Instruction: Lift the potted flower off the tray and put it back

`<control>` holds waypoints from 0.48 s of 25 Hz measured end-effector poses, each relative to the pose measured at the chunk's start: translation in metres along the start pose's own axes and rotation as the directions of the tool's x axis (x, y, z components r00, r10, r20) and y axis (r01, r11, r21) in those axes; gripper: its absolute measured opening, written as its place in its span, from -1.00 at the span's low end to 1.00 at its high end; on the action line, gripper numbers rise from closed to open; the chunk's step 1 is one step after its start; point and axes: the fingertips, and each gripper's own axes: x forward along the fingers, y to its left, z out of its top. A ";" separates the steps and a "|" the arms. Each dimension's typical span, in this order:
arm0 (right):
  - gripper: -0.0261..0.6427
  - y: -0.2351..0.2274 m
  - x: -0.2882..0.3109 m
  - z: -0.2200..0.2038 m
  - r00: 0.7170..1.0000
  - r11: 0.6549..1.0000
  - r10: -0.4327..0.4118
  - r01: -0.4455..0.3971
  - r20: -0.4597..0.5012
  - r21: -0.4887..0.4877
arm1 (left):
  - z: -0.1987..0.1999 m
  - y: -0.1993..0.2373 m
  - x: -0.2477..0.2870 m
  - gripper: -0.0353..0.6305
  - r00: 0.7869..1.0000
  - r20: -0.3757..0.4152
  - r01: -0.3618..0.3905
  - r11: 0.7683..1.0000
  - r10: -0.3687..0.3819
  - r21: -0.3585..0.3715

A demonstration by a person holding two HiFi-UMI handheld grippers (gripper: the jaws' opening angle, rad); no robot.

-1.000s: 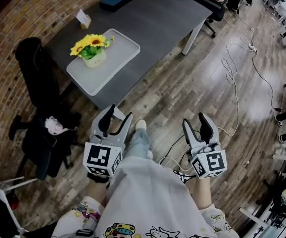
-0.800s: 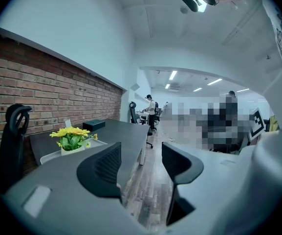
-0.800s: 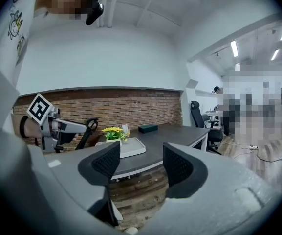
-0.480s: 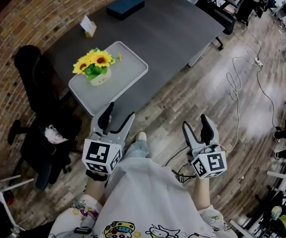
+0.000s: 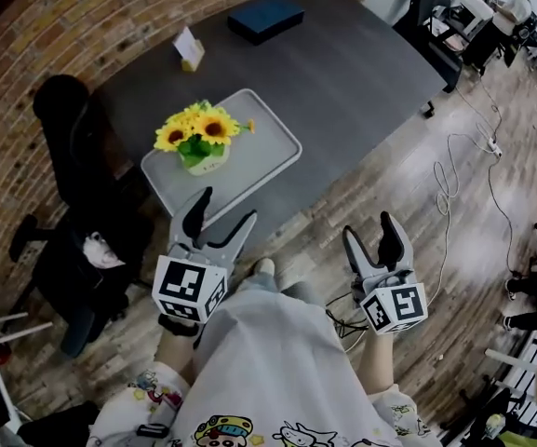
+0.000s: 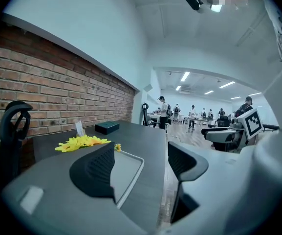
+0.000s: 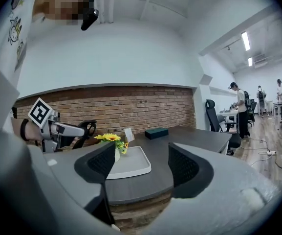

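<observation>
A potted flower [image 5: 201, 138] with yellow blooms in a pale pot stands at the left end of a light grey tray [image 5: 261, 156] on the dark table. Both grippers hang short of the table's near edge, touching nothing. My left gripper [image 5: 226, 207] is open just before the tray's near corner; its jaws have just been opening with nothing between them. My right gripper [image 5: 368, 228] is open over the floor, its jaws also just opening and empty. The left gripper view shows the blooms [image 6: 82, 142] and tray [image 6: 127, 166] ahead. The right gripper view shows the flower [image 7: 110, 139] and tray [image 7: 132, 166].
The dark table [image 5: 352, 73] also carries a dark box [image 5: 266, 17] and a small card stand [image 5: 190, 50]. A black office chair [image 5: 73, 212] stands left of the table by the brick wall. Cables [image 5: 463, 184] lie on the wood floor at right. People stand far off.
Both grippers have come closer to the table, and the tray now lies nearer them in the head view. Both pairs of jaws stand wider apart than before.
</observation>
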 end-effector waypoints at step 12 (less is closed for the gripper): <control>0.23 0.039 0.091 0.007 0.960 0.961 0.270 -0.273 -0.074 -0.035 | -0.015 0.051 -0.020 0.27 0.985 -0.032 -0.174 0.981 0.172 -0.086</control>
